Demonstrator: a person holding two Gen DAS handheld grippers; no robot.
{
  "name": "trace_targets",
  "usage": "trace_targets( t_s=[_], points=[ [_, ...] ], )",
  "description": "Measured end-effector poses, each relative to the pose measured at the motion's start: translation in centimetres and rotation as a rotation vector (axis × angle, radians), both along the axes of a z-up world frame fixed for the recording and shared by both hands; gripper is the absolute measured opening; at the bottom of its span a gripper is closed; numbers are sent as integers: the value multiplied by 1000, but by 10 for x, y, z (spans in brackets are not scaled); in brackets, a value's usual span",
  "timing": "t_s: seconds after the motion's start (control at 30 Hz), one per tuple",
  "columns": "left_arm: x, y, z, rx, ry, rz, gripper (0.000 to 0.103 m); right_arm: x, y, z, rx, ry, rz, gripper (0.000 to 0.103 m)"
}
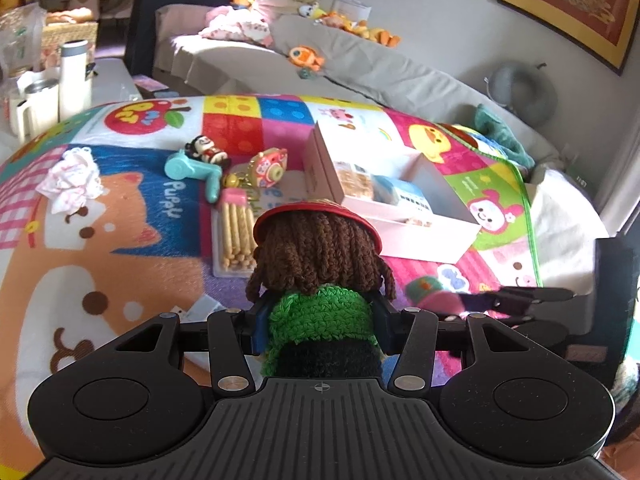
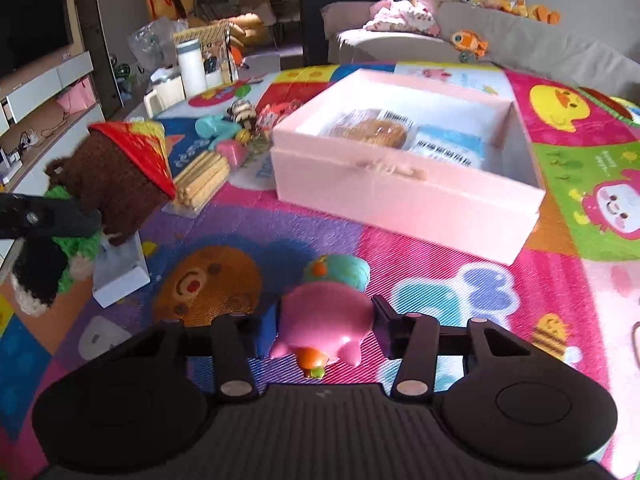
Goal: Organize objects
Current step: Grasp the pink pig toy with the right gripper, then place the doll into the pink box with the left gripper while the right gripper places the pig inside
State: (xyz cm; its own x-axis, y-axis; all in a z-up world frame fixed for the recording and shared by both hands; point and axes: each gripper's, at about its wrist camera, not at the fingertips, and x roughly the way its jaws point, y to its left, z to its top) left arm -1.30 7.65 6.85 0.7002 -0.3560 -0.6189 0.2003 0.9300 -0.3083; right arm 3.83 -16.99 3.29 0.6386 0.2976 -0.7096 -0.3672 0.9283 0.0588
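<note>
Clamped in my left gripper (image 1: 320, 320) is a crocheted doll (image 1: 320, 264), while my right gripper (image 2: 326, 330) grasps a pink pig toy (image 2: 324, 316) above the colourful play mat (image 2: 440, 280), near the open pink box (image 2: 404, 196).

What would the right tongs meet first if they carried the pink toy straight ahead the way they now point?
Probably the near wall of the pink box. The right tongs, shut on the pink toy, point at it across bare play mat; depth is uncertain.
</note>
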Motion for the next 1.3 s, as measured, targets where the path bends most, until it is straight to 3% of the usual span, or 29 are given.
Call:
trace_targets(
  t_s=[0.27,0.47,0.73,0.8,0.87,0.97,1.07,1.3],
  points=[
    [20,-21,25,2,-71,-68,54,-1,-43,54,97,-121,-99,48],
    [66,-41,47,23,-138,-27,54,10,-61,96,116,-253,-162,48],
    [144,-78,47,-78,-191,30,56,13,-68,128,127,-386,-171,48],
    [160,-90,38,-79,-211,60,57,15,-68,126,120,-384,-170,48],
    [174,-103,26,-46,-178,73,53,18,-70,122,112,-375,-171,48],
    [184,-117,8,39,-64,30,52,21,-77,114,97,-354,-195,48],
    [171,-115,3,88,-59,-19,52,27,-90,105,92,-330,-234,48],
    [105,-55,25,-63,-127,-5,52,63,-97,88,116,-233,-254,48]
  ],
)
